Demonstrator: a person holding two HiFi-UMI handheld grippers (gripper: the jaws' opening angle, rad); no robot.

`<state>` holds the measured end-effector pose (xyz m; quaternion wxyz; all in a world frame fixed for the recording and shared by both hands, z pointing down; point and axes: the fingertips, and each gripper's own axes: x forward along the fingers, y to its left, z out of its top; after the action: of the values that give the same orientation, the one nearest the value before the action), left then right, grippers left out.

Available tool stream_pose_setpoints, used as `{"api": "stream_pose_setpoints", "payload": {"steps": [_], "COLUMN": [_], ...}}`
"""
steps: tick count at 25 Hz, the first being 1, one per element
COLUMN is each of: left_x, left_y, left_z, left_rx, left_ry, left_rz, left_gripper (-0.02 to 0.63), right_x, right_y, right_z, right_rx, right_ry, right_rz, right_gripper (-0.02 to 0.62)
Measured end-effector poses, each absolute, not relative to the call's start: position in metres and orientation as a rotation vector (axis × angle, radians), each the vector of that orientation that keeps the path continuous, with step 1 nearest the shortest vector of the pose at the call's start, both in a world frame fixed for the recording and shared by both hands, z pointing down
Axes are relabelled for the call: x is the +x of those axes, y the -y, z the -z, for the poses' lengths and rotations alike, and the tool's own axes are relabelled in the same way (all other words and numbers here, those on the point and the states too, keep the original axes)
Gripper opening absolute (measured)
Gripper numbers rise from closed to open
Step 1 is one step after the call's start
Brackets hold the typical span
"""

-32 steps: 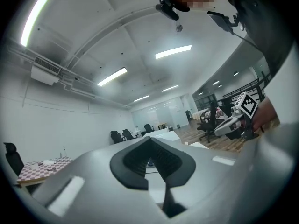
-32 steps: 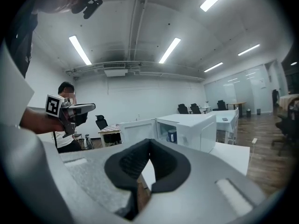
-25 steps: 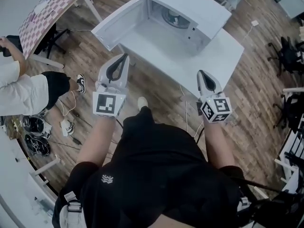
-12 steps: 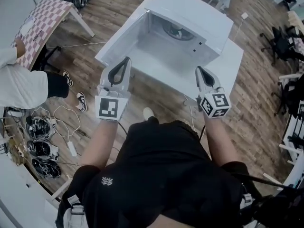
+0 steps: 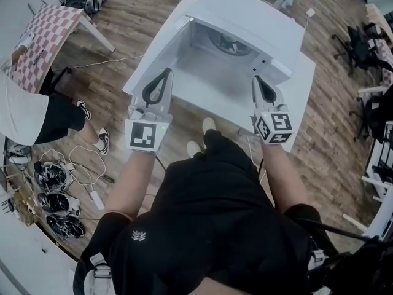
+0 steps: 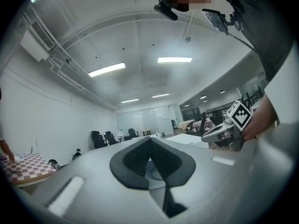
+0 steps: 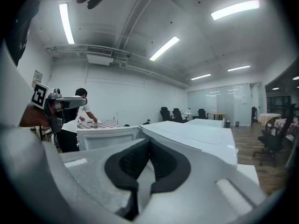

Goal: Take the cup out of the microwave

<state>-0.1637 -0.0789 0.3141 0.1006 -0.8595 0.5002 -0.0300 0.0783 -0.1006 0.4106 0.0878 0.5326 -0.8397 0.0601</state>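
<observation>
Cup [image 5: 234, 42]: inside microwave [image 5: 261, 14], on turntable [image 5: 216, 40], toward back of cavity. Small and dim in head view; shape hard to make out. Not held, not touched.

Microwave: white, at 12 o'clock in head view, on white counter [image 5: 301, 82]. Door [image 5: 153, 57] swung wide open toward 9 o'clock, cavity exposed.

Left gripper [image 5: 165, 72]: at 7 o'clock from cup, short of cavity, tip overlapping lower edge of door in head view; contact with door not determinable. Jaws clenched, dark pads meeting at tips, nothing between them. Roughly level, aimed at microwave.

Right gripper [image 5: 256, 79]: at 5 o'clock from cup, in front of microwave's right front corner, well apart from cup. Jaws clenched, pads tip to tip, nothing grasped. White microwave top and open door straight ahead in right gripper view.

Grippers side by side, well apart, cavity opening between them.

Surroundings: wood floor [image 5: 334, 140]. Second person [image 5: 27, 112] in white top at 9 o'clock, beside checkered table [image 5: 49, 23] at 10 o'clock. Cables [image 5: 80, 165] on floor at 8 o'clock. Black chairs [image 5: 356, 45] at 2 o'clock.
</observation>
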Motion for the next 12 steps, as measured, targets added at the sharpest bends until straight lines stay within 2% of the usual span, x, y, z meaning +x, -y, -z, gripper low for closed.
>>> {"api": "stream_pose_setpoints", "payload": {"steps": [5,12], "left_x": [-0.159,-0.148], "left_y": [0.112,0.162], "left_z": [-0.327,-0.356], "left_rx": [-2.546,-2.564], "left_ry": [-1.474,-1.440], "left_rz": [0.093,0.160], "left_gripper": [0.006,0.006], "right_x": [0.076,0.069], "right_y": [0.139,0.194], "right_z": [-0.422,-0.467], "right_rx": [1.671,1.685], "right_ry": [2.498,2.452], "right_rz": [-0.105,-0.184], "right_gripper": [0.000,0.000]}}
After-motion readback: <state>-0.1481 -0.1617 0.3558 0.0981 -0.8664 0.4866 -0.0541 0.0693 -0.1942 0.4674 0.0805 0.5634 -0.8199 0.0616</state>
